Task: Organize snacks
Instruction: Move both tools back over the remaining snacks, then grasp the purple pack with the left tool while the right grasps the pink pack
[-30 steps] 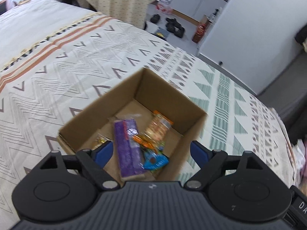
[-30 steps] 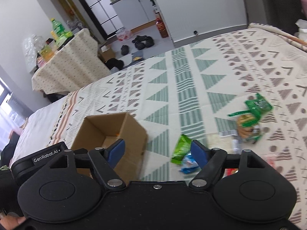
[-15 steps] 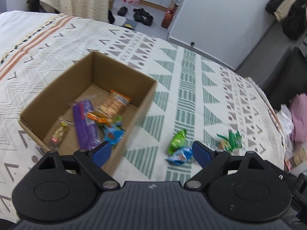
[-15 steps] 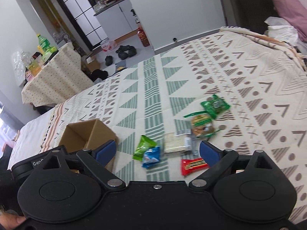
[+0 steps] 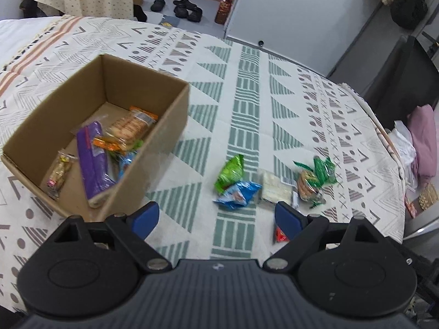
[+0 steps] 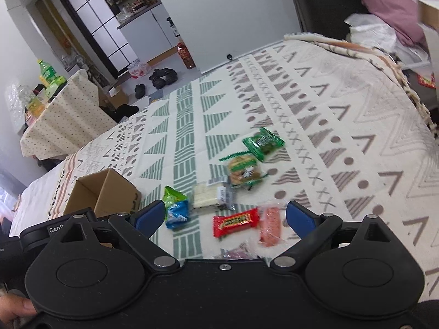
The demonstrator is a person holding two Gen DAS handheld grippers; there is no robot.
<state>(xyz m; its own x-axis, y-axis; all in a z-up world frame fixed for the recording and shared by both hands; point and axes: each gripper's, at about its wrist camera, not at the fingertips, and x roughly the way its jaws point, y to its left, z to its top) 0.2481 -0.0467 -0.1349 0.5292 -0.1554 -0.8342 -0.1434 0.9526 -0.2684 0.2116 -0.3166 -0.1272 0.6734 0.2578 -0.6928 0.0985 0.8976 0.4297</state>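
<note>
An open cardboard box [image 5: 167,126] sits on the patterned bedspread and holds several snacks, among them a purple pack [image 5: 92,159] and an orange cracker pack [image 5: 131,126]. To its right lie loose snacks: a green pack [image 5: 230,171], a blue pack [image 5: 237,194], a pale wafer pack [image 5: 274,190] and a green-wrapped biscuit pack [image 5: 310,182]. My left gripper [image 5: 216,219] is open and empty, just in front of them. My right gripper [image 6: 225,216] is open and empty over a red bar [image 6: 236,220] and a pink pack [image 6: 270,226]. The box [image 6: 104,192] shows at its left.
The bedspread [image 6: 356,137] runs to an edge at the right, with pink and white laundry [image 5: 422,142] beyond. A cloth-covered table [image 6: 63,118] with bottles, shoes [image 6: 162,78] on the floor and a white cabinet [image 5: 288,13] stand past the far edge.
Both grippers have swung right, away from the box toward the loose snacks. The box has slid to the left in both views. Both stay open and empty.
</note>
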